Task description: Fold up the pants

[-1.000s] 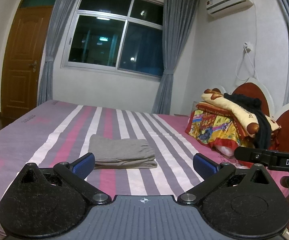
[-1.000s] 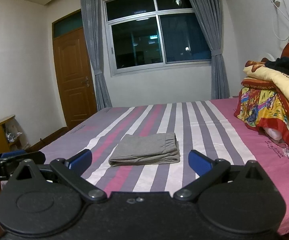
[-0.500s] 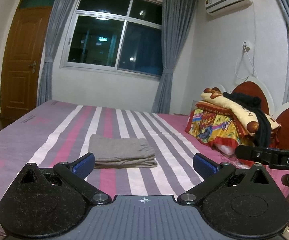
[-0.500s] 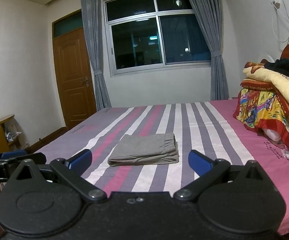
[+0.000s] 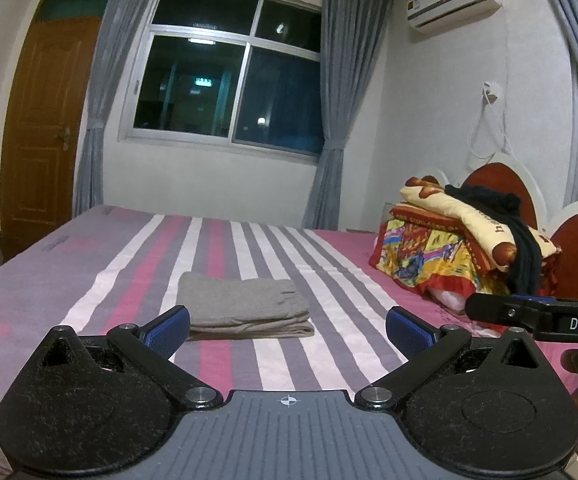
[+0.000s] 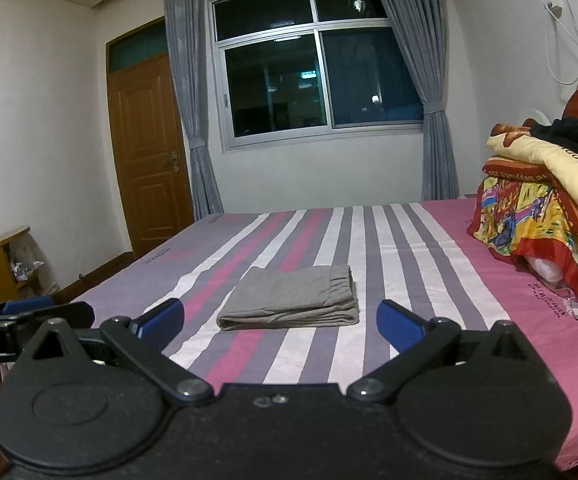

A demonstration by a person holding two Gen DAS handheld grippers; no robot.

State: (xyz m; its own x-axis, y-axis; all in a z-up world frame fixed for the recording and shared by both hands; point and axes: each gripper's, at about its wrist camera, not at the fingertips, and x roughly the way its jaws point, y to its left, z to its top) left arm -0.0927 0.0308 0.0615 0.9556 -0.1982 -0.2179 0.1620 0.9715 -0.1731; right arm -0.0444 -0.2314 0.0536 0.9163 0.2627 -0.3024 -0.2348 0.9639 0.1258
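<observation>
The pants (image 5: pixel 245 306) lay folded in a neat grey stack mid-bed, toward the near edge. The left gripper (image 5: pixel 287 326) and right gripper (image 6: pixel 280 320) hovered level before that edge, jaws spread wide, empty, apart from the cloth. The striped bed (image 5: pixel 329 280) filled the room below the window (image 6: pixel 313 68); piled blankets (image 5: pixel 449 248) crowded the headboard end.

We see grey pants (image 5: pixel 245 304) on a bed (image 5: pixel 329 280) striped purple, pink and white. Our gripper pads (image 5: pixel 171 326) are blue. Curtains (image 5: pixel 331 120) are grey, the door (image 5: pixel 45 128) brown, and bedding (image 5: pixel 441 256) at the headboard end is red and yellow.
</observation>
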